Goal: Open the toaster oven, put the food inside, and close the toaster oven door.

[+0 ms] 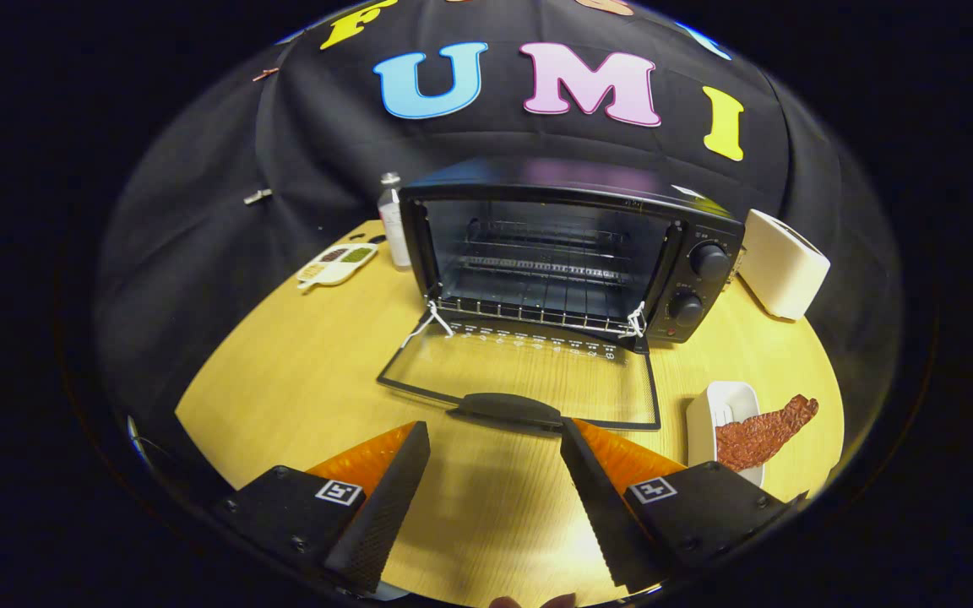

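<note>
I am hovering my gripper (495, 435) with fingers spread wide and empty just short of the toaster oven's (571, 245) lowered door (529, 371), the meat slice (763, 432) lying on its white dish (727, 405) beside my right finger, risking nudging the door handle (510, 409) while swinging toward it.

Beyond the tongs (495, 432) the toaster oven (567, 249) is black, its open door (529, 376) clear glass in a black frame; right of the tongs a reddish-brown mottled food piece (763, 432) lies on a white dish (723, 405); the surface (284, 371) is pale yellow woodgrain; a cream toaster (782, 263) stands beyond.
</note>
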### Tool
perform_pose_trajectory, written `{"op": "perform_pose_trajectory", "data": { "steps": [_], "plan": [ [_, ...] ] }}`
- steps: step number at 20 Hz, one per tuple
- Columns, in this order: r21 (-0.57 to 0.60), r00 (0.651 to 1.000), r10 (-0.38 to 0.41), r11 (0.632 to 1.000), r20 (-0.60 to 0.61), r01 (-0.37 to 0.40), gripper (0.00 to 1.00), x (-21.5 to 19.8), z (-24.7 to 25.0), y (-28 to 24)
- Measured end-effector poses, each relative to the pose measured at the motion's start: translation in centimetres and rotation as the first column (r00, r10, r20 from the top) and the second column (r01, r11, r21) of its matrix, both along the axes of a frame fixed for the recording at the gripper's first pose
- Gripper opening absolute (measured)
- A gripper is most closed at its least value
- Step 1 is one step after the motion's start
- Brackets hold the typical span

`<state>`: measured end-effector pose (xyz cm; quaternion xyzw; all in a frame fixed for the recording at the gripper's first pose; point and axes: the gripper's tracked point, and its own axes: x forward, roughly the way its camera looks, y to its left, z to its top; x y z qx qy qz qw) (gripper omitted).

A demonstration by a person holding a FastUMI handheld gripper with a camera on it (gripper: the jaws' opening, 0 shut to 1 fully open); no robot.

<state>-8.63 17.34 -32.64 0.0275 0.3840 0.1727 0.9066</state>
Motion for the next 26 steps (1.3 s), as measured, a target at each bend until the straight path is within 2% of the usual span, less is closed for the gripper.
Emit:
{"op": "perform_pose_trajectory", "data": {
  "steps": [5, 9, 14, 20, 26],
  "plan": [
    [0.121, 0.982, 0.15, 0.983, -0.113, -0.136, 0.98, -3.2, 3.3, -4.2],
    [0.139, 0.956, 0.204, 0.974, -0.213, -0.177, 0.99, -4.5, 4.3, -10.6],
    [0.151, 0.93, 0.196, 0.976, -0.312, -0.155, 0.99, -4.6, 4.2, -18.2],
    [0.186, 0.874, 0.182, 0.977, -0.45, -0.107, 0.99, -3.9, 2.3, -25.3],
    [0.223, 0.825, 0.133, 0.975, -0.549, -0.009, 0.97, -0.7, -0.8, -29.1]
  ]
}}
